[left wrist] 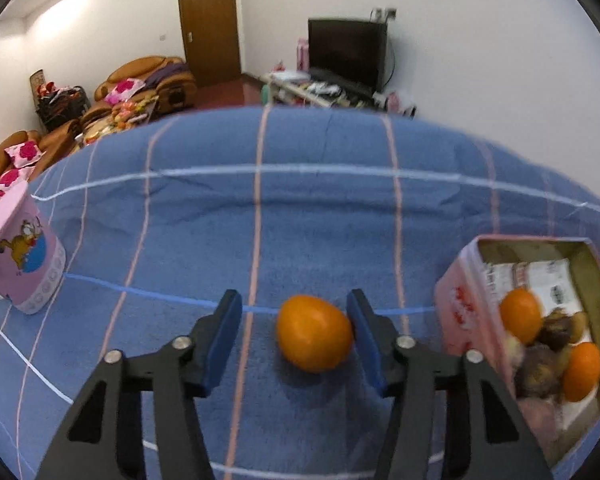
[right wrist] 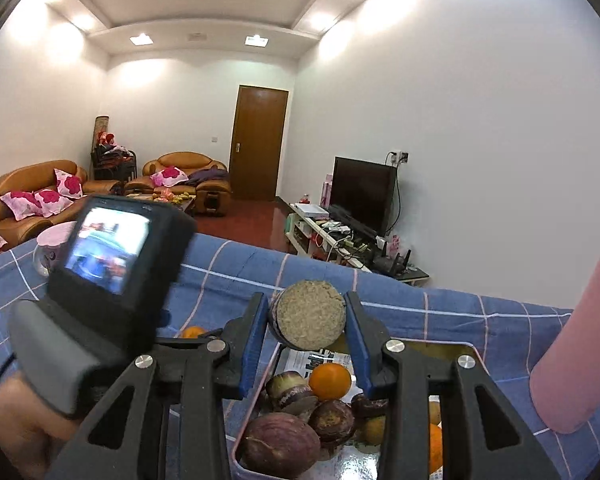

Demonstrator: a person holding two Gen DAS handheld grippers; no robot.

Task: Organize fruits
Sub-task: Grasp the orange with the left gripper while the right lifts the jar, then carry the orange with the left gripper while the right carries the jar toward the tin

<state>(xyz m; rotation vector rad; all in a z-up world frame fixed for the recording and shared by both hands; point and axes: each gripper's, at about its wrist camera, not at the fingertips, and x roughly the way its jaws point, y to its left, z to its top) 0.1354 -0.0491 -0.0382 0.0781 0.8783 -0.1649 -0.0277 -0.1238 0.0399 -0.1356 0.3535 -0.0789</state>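
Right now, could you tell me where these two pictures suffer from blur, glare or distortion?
Left wrist view: the tin of fruit at the right edge is smeared; the fisheye bows the blanket's far edge; the orange is fairly sharp. Right wrist view: ceiling lights blow out on the walls; the pink object is soft.

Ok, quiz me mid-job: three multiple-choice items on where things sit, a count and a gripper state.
1. The loose orange lies:
A. inside the pink tin
B. on the blue cloth between the left gripper's fingers
C. beside the cartoon cup

2. Oranges visible inside the pink tin, left wrist view:
A. none
B. two
C. five

3. The right gripper is:
A. shut on the round cut-faced piece
B. open and empty
C. out of view

Key: B, it rests on the blue cloth within the left gripper; B, two show; A, both pads press the round cut-faced piece.
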